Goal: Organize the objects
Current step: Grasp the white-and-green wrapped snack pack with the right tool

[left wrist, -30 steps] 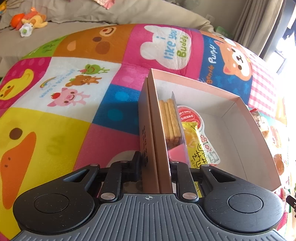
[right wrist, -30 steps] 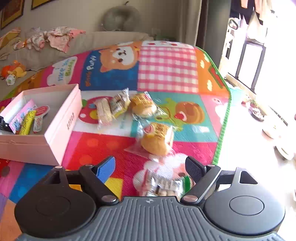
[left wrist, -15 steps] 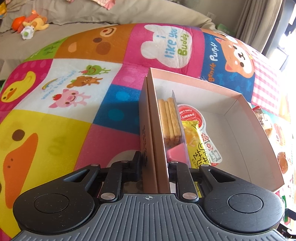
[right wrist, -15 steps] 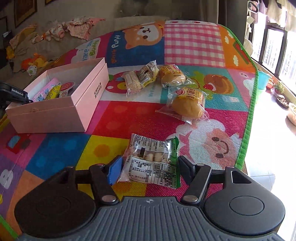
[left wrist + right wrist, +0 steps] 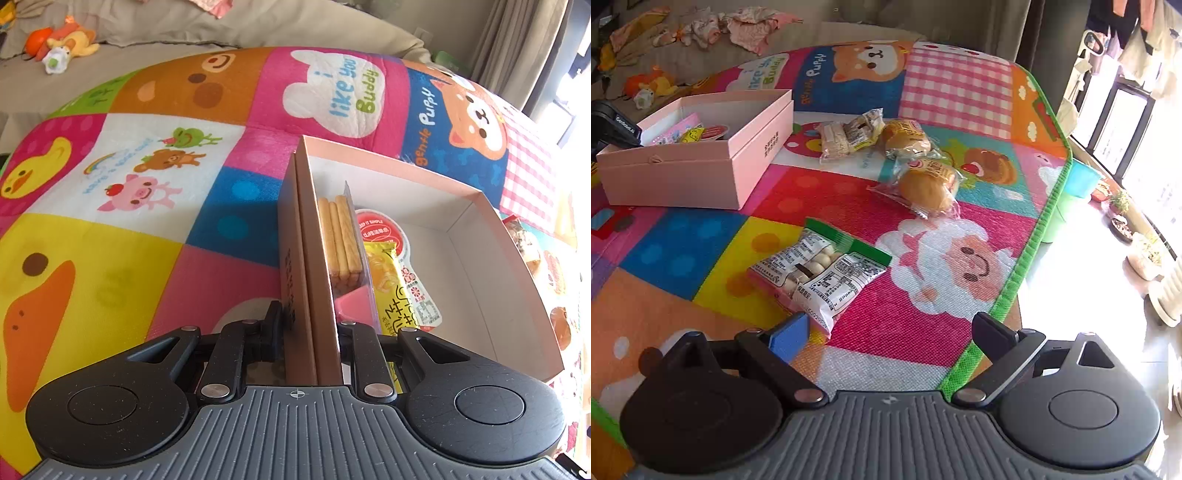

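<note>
Pink box (image 5: 701, 155) sits on the patchwork play mat (image 5: 905, 325), toward the mat's left side in the right wrist view, open at the top. Left gripper (image 5: 310, 325) is clamped on the box's near side wall, one finger outside the wall and one inside it. Inside the box, against that gripped wall, a clear pack of biscuit sticks (image 5: 341, 240) stands on edge; just beside it lie a yellow sachet (image 5: 384, 284) and a round red-lidded cup (image 5: 380, 230). The rest of the box floor is bare white card. Right gripper (image 5: 890, 332) hovers over the mat with its jaws spread wide and nothing between them; its left finger carries a blue pad (image 5: 788, 336). A green-edged snack bag (image 5: 820, 269) of small white balls lies flat on the mat just ahead of that blue pad, apart from the box. Farther back, two wrapped buns (image 5: 923, 181) lie touching each other, and two smaller wrapped snacks (image 5: 849, 134) rest beside them, near the box's right wall. Plush toys (image 5: 62, 42) lie on the beige surface beyond the mat.
</note>
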Demonstrator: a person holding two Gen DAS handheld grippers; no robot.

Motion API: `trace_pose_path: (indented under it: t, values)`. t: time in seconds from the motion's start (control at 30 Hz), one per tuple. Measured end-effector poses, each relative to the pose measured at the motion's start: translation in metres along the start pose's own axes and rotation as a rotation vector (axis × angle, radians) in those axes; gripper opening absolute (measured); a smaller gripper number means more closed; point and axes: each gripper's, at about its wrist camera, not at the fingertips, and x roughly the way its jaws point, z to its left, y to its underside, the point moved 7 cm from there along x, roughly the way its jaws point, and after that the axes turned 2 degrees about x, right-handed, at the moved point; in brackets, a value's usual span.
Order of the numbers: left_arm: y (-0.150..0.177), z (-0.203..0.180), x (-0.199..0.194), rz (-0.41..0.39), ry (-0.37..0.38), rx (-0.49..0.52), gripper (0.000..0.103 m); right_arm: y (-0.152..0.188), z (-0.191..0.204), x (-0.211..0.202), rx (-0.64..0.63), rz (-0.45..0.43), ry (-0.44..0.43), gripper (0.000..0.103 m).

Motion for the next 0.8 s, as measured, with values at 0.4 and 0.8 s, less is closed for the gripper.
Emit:
trace_pose_path:
  t: [0.4,0.8]
  values:
    - [0.0,0.0,0.0,-0.002,0.001,-0.002,0.021,-0.011,0.0,0.013,0.391,0.016,-0.231,0.103]
    - [0.001,0.001,0.0,-0.009,0.005,-0.016,0.022,-0.008,0.019,0.018,0.317,-0.02,-0.092,0.103]
